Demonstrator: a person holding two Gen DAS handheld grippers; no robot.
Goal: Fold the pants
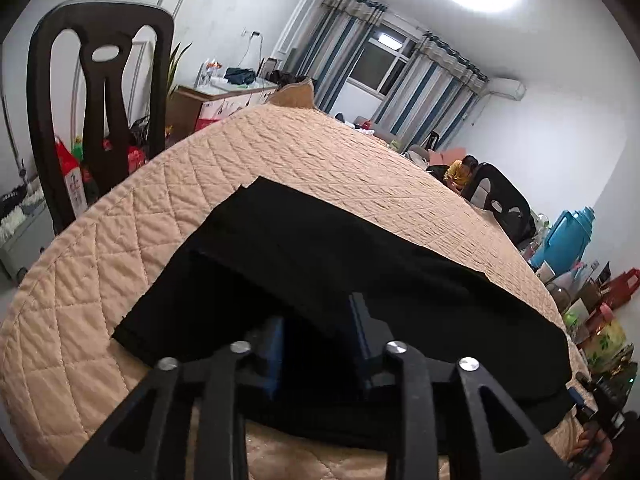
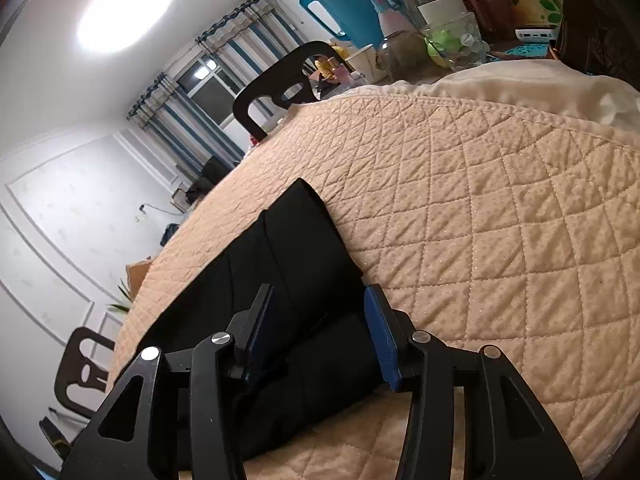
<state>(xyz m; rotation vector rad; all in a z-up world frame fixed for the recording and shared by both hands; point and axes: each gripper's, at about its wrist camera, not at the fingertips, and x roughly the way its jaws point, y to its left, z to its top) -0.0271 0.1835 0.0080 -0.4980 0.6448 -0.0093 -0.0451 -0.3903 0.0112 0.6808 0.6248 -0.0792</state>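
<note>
pants [image 1: 320, 256]: black, lying flat and already layered on the quilted cover [image 1: 132, 240]; in the left wrist view 1 layer overlaps another, free edges running toward 10 o'clock.
left gripper [image 1: 316, 340]: fingers narrowly parted, low over the near layers; the dark cloth hides whether the pads pinch any fabric, so I cannot tell.
right gripper [image 2: 320, 328]: fingers wide, straddling the near end of the folded strip, pads apart from the cloth, nothing held.
table: cover reaches its rim at 9 o'clock; chair [image 1: 100, 92] stands beyond it.
risk 1: a pinch that catches only the top layer would peel the stack apart on lifting.
risk 2: dragging low could bunch the cover and skew the fold.
risk 3: uneven hands would leave the hems misaligned.
</note>
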